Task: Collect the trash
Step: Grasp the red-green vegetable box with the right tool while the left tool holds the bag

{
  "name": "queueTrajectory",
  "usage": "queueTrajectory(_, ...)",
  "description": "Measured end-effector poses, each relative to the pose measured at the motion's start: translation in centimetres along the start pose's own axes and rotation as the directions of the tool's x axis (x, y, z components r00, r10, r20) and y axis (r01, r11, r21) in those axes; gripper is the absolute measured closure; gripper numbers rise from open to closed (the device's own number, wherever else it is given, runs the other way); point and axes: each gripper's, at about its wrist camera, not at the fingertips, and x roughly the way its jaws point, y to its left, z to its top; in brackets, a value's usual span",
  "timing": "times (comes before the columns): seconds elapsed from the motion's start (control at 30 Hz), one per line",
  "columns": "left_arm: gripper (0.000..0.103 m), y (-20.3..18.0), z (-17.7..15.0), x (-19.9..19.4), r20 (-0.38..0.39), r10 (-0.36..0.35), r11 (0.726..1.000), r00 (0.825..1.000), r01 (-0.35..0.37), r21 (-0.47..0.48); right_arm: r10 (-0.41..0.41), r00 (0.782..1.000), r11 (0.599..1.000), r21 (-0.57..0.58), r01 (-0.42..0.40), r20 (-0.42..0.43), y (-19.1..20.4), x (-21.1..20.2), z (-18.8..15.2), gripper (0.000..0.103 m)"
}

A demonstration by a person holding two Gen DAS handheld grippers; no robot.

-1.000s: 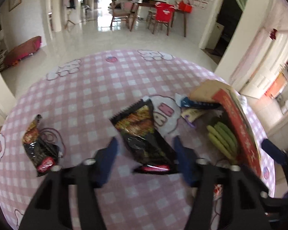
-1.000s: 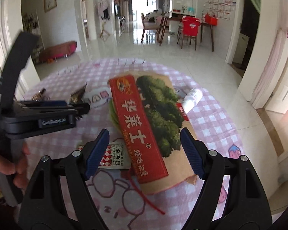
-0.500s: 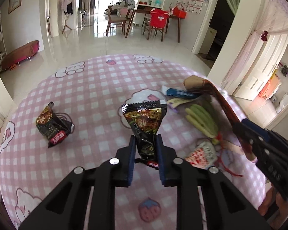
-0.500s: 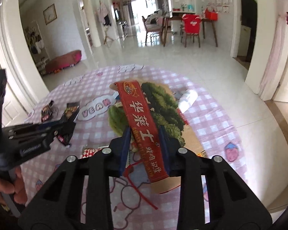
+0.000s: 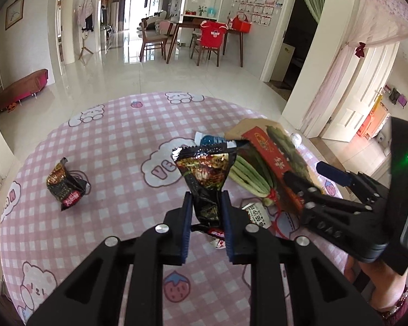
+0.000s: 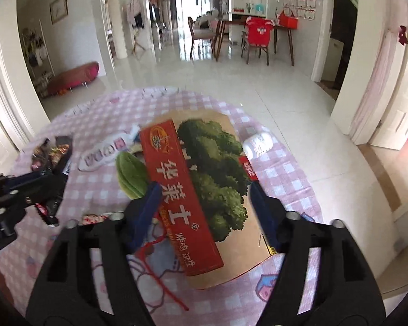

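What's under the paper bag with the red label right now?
Under the paper bag a red string and a sauce packet poke out at its left edge. Anything further beneath is covered.

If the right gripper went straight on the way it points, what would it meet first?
Probably the paper bag: the right gripper is open, its fingers either side of the bag's red strip. Depth is hard to judge.

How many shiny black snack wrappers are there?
2. One black wrapper is pinched upright in the left tongs; the other wrapper lies crumpled on the pink checked tablecloth, farther left. More could hide under the paper bag.
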Motion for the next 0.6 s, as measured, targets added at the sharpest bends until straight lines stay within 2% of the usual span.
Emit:
queueTrajectory(0.13, 0.083, -0.1, -0.2, 0.9, -0.014, -0.002, 1.0, 1.0, 0.002, 0.002, -0.018, 1.0, 1.0, -0.024, 0.018, -0.014, 0.0, 0.8, -0.2, 0.023)
queueTrajectory(0.23, 0.083, 0.1, -0.3, 1.3, -0.021, -0.006, 1.0, 1.0, 0.006, -0.002, 0.006, 0.999, 0.999, -0.034, -0.008, -0.05, 0.1, 0.9, -0.5, 0.022)
queueTrajectory(0.27, 0.083, 0.2, -0.4, 1.4, -0.022, -0.008, 1.0, 1.0, 0.008, -0.002, 0.024, 0.998, 0.999, -0.046, -0.027, -0.065, 0.2, 0.8, -0.7, 0.018)
queueTrajectory(0.3, 0.083, 0.2, -0.4, 1.5, -0.024, -0.011, 1.0, 1.0, 0.011, -0.002, 0.024, 0.997, 0.998, -0.059, -0.028, -0.072, 0.5, 1.0, -0.8, 0.018)
queueTrajectory(0.37, 0.083, 0.2, -0.4, 1.7, -0.025, -0.01, 1.0, 1.0, 0.01, -0.002, -0.021, 0.998, 0.997, -0.077, 0.017, -0.058, 0.6, 1.4, -1.1, 0.018)
queueTrajectory(0.4, 0.083, 0.2, -0.4, 1.7, -0.026, -0.012, 1.0, 1.0, 0.012, -0.003, -0.013, 0.996, 0.997, -0.074, 0.007, -0.084, 0.4, 2.1, -1.1, 0.018)
queueTrajectory(0.43, 0.083, 0.2, -0.5, 1.8, -0.028, -0.018, 1.0, 0.999, 0.018, -0.002, 0.013, 0.996, 0.998, -0.058, -0.018, -0.086, 0.2, 2.2, -1.2, 0.021)
queueTrajectory(0.57, 0.083, 0.2, -0.6, 1.7, -0.027, -0.022, 1.0, 0.999, 0.022, -0.001, 0.075, 0.993, 0.996, -0.035, -0.078, -0.087, -0.5, 2.1, -1.0, 0.048)
queueTrajectory(0.6, 0.083, 0.2, -0.6, 1.7, -0.026, -0.021, 1.0, 0.999, 0.021, -0.001, 0.083, 0.993, 0.995, -0.042, -0.087, -0.087, -0.3, 2.0, -1.0, 0.051)
